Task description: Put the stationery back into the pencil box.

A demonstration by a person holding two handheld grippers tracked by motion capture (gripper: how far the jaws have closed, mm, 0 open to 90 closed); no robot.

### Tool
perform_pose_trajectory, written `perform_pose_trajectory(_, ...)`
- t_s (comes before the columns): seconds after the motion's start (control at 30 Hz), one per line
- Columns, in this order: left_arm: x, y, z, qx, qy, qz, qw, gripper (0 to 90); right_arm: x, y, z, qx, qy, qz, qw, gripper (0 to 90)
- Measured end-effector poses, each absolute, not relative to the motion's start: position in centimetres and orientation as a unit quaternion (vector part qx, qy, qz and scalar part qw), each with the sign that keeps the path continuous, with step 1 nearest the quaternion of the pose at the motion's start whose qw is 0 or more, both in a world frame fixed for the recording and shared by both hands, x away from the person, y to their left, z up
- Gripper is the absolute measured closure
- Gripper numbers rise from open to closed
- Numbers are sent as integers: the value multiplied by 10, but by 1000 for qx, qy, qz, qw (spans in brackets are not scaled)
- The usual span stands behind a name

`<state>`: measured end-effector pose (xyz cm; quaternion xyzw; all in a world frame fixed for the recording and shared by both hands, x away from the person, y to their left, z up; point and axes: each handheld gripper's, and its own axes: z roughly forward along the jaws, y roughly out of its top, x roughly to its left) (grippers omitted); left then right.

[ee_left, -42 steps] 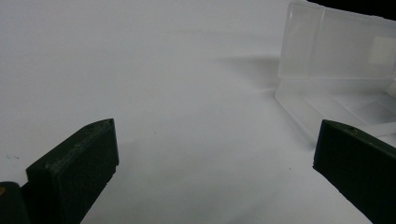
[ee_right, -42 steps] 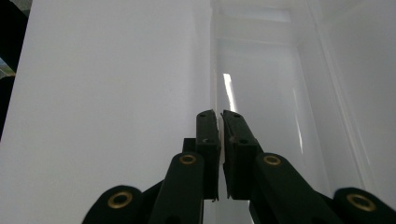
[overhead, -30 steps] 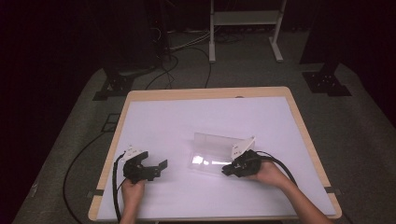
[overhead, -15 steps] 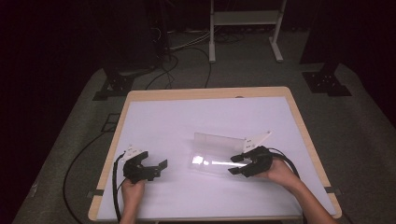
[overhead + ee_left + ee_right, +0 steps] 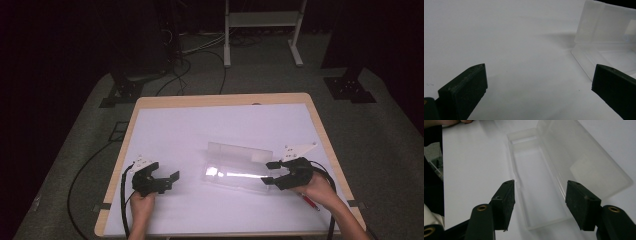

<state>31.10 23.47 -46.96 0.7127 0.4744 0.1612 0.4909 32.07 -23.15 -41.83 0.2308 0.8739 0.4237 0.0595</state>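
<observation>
Clear plastic box [image 5: 235,167] lying open at centre frame, right gripper [image 5: 272,173] spread wide at its right end, apparently not touching, left gripper [image 5: 170,180] at lower left, jaws apart, empty.

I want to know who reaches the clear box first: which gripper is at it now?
The right gripper, jaws open at the clear box's end; the left gripper sits apart from it.

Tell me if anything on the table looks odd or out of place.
Little stands out. The clear plastic box lies empty with its lid open, undamaged. A thin red object, too small to identify, lies near the table's edge beside the right hand-held gripper. Nothing looks spilled.
</observation>
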Motion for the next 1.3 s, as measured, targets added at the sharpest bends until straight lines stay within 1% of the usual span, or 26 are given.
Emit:
perform_pose_trajectory(0.17, 310, 234, -469, 717, 470, 162, 488, 0, 317, -243, -418, 246, 867, 428, 68, 394)
perform_pose_trajectory(0.2, 310, 234, -469, 717, 471, 161, 488, 0, 316, -246, -417, 249, 867, 426, 76, 394)
perform_pose_trajectory(0.47, 311, 234, -469, 717, 471, 162, 487, 0, 313, -258, -416, 262, 862, 426, 84, 379)
perform_pose_trajectory(1.3, 311, 233, -470, 718, 471, 164, 485, 0, 301, -284, -426, 295, 856, 415, 92, 354)
